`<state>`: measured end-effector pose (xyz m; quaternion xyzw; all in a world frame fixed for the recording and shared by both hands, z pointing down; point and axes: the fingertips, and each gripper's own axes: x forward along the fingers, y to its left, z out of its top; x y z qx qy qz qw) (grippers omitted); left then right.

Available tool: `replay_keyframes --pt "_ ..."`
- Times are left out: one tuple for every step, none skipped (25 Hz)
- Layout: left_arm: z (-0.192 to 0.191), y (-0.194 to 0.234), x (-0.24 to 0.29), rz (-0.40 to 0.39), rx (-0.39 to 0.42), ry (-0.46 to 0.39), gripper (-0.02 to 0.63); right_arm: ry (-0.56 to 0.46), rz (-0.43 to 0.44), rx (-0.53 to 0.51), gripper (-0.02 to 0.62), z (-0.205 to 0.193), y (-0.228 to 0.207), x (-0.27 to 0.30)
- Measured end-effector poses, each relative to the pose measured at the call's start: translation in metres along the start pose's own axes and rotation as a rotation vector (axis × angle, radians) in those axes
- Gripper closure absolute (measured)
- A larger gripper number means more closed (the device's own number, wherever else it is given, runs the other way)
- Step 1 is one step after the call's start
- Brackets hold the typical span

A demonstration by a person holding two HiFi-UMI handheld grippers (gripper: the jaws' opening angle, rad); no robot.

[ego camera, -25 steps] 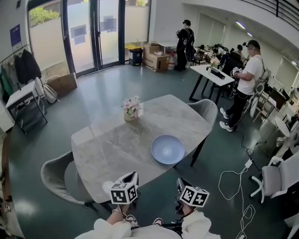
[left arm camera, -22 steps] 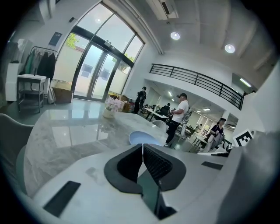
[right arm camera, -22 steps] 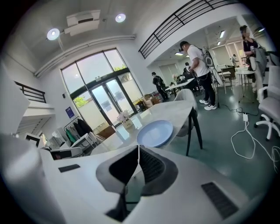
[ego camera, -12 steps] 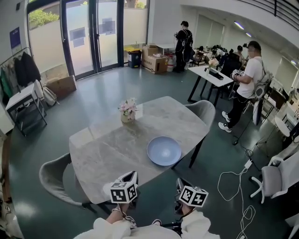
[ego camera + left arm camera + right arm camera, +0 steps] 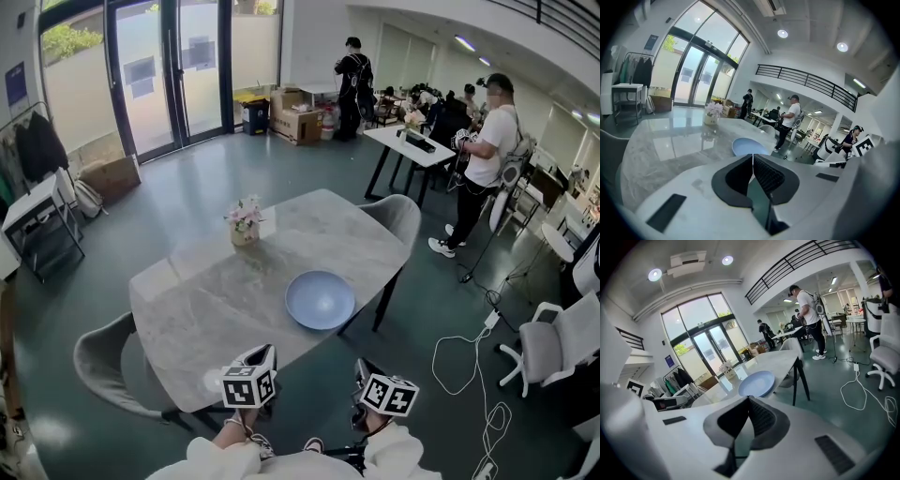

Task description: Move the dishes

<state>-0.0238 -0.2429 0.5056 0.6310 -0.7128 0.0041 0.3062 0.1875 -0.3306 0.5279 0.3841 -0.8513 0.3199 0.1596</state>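
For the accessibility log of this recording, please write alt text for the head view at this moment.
A pale blue plate lies near the right edge of a grey marble-look table, with a small vase of flowers farther back. The left gripper and right gripper hover at the table's near edge, well short of the plate.

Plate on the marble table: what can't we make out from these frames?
- Plate: near rim hidden behind the left gripper in the left gripper view.
- Left gripper and right gripper: jaws hidden under their own bodies in the head view.
- Flower vase: too small in every view for detail.
- Far chair: seat hidden behind the table, head view.
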Motion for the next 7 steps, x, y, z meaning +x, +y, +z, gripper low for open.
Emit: replay_keyframes --pt "0.0002 -0.0001 0.0009 -0.001 0.001 -0.001 0.592 -0.001 0.000 -0.001 0.537 0.0002 -0.0002 0.0002" --pt "0.0004 0.0003 0.0019 -0.001 0.001 -0.002 0.592 0.000 -0.001 -0.002 0.537 0.0000 -0.0001 0.0008" --pt "0.0007 0.0009 0.0028 -0.001 0.001 -0.003 0.592 0.002 -0.001 -0.003 0.537 -0.0005 0.0003 0.0017" --pt "0.0011 0.0017 0.0034 0.000 0.001 -0.004 0.592 0.003 0.000 -0.005 0.537 -0.0009 0.0011 0.0026" --pt "0.0016 0.0022 0.0040 0.001 0.002 -0.005 0.592 0.004 0.002 -0.006 0.537 -0.0012 0.0021 0.0035" --pt "0.0020 0.0026 0.0046 0.001 0.004 -0.005 0.592 0.005 0.005 -0.006 0.537 -0.0014 0.0031 0.0044" --pt "0.0024 0.0028 0.0052 0.001 0.006 -0.005 0.592 0.006 0.008 -0.007 0.537 -0.0015 0.0040 0.0052"
